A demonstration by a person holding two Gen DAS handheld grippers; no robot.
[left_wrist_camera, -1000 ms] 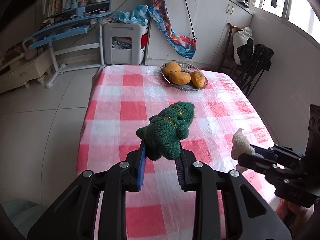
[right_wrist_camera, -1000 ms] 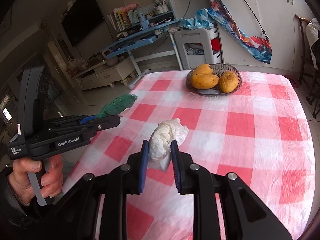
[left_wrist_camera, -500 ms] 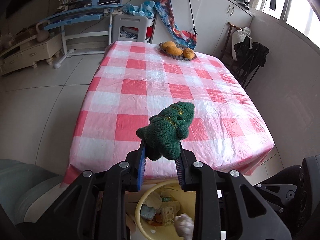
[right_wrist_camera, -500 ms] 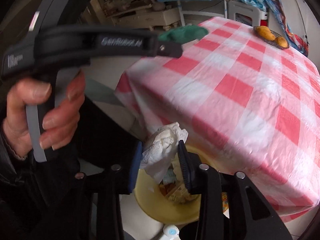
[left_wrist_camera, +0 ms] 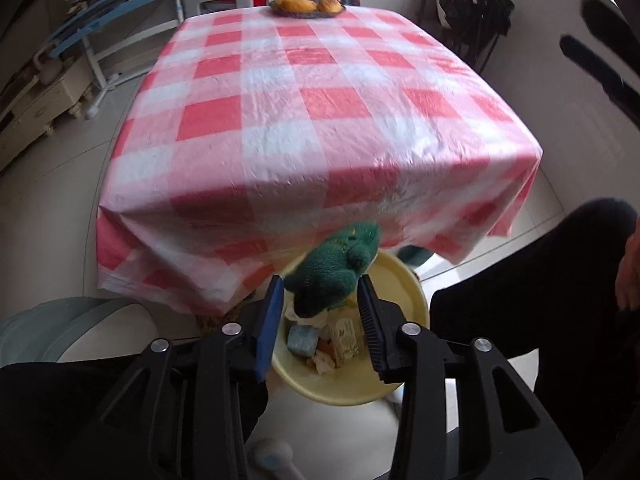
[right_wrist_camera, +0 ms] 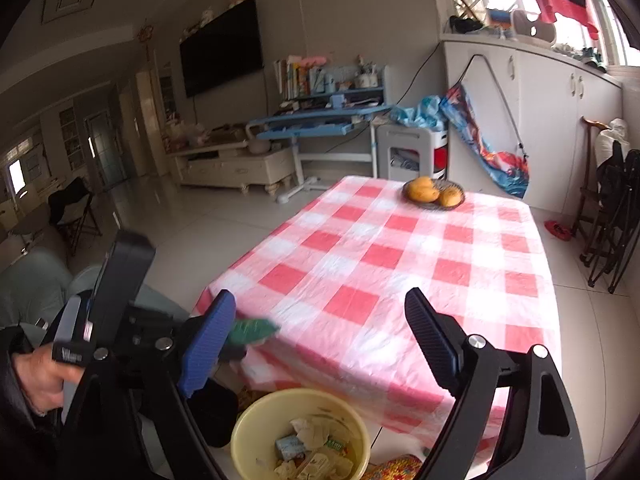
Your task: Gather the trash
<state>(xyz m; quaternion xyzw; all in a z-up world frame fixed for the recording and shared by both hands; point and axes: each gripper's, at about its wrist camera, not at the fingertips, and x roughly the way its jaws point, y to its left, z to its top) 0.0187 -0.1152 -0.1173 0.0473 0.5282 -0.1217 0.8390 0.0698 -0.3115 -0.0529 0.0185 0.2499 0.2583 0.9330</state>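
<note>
Green plush toy (left_wrist_camera: 334, 270) sits btwn the fingers of left tool (left_wrist_camera: 320, 320), long axis pointing fwd along them. Jaws have just been opening; pads look clear of it, so released. Yellow bin (left_wrist_camera: 394, 280) lies straight below the tool, so the toy should drop in. Right tool (right_wrist_camera: 320, 340) gapes wide w/ nothing in it, up over tabletop (right_wrist_camera: 420, 264) edge; its jaws have just been opening too.

Soft daylight from the bright, blown-out window (right_wrist_camera: 516, 4) at upper right lights both fisheye views evenly, with strong bending and dark vignetting at the edges, and motion blur smearing the green knitted toy (left_wrist_camera: 334, 270).
</note>
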